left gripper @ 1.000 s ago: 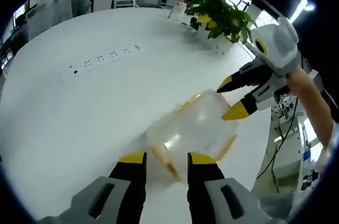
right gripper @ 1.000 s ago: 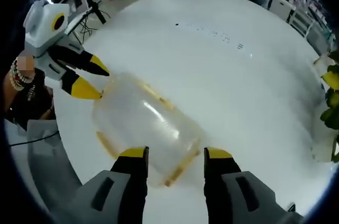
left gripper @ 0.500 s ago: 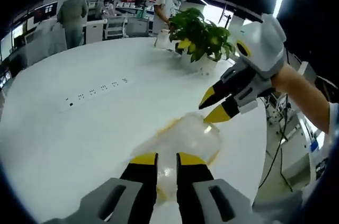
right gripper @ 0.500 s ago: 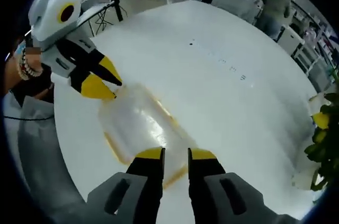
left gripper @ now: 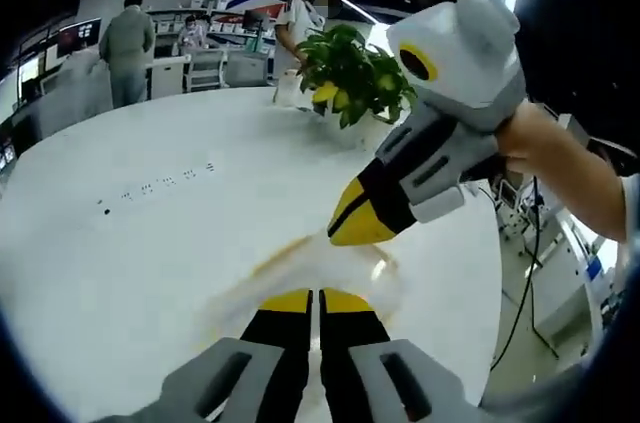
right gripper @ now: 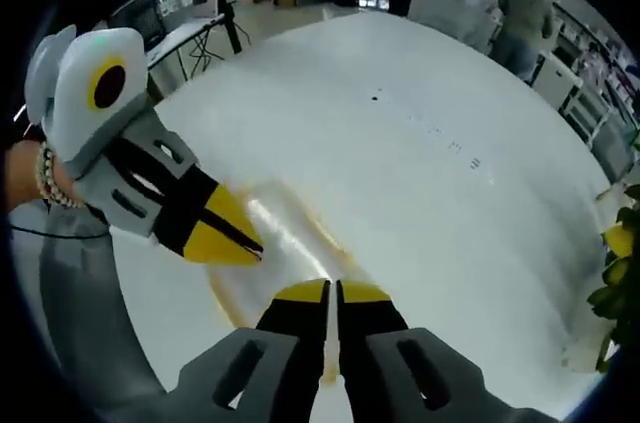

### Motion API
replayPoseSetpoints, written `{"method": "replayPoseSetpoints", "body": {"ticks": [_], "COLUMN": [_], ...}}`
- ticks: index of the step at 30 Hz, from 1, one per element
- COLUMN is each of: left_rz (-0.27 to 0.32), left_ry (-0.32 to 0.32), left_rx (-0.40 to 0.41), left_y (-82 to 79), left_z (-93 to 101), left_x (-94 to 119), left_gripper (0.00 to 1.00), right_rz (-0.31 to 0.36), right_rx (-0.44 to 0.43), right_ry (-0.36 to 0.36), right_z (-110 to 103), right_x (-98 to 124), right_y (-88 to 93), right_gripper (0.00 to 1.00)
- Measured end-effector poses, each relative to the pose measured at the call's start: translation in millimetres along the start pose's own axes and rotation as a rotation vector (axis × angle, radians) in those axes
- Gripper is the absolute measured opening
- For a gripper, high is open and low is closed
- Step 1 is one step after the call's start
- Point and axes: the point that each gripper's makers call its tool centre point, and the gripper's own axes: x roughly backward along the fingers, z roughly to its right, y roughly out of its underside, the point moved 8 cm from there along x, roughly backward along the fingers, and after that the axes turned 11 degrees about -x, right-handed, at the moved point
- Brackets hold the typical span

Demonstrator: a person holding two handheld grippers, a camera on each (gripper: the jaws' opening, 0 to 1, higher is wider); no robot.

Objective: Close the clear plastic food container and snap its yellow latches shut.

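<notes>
The clear plastic food container lies on the white table as a blurred shape with yellow trim, just past my left gripper, whose yellow-tipped jaws stand together. From the right, my right gripper comes in low over the container's far end, tips together. In the right gripper view the container lies between the two grippers. My right gripper is shut at its near end and the left gripper points at its left end. Whether either pinches a latch is hidden by blur.
A potted green plant stands at the table's far edge. A row of sockets is set into the round white table. People stand by desks at the back. The table's edge drops off to the right.
Both grippers went from open to shut within the second. Both have closed in on the container's ends, and each looms larger in the other's view.
</notes>
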Motion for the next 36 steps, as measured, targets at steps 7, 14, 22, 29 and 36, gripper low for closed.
{"method": "replayPoseSetpoints", "body": {"ticks": [7,14,22,29,36], "left_rz": [-0.002,0.001,0.001,-0.021,-0.051], "left_ry": [0.017,0.034,0.079,0.116,0.139], "left_rx": [-0.003,0.029,0.050,0.054,0.018], "left_y": [3.3,13.1,17.1,27.0,37.4], "left_z": [6.4,15.5,25.4,37.8,49.3], "left_x": [-10.6,-10.9,-1.0,3.8,4.3], "left_gripper": [0.00,0.00,0.00,0.00,0.00], "right_rz": [-0.004,-0.001,0.043,0.036,0.025], "right_rx": [0.010,0.034,0.027,0.016,0.003], "right_ry": [-0.041,-0.055,-0.032,0.009,0.021], "right_z": [-7.5,-11.6,-8.0,3.2,8.8], "right_x": [-10.2,-23.3,-26.4,-34.8,-44.2], "right_y": [-3.7,-10.4,-22.9,-27.0,-29.7], "right_gripper": [0.00,0.00,0.00,0.00,0.00]}}
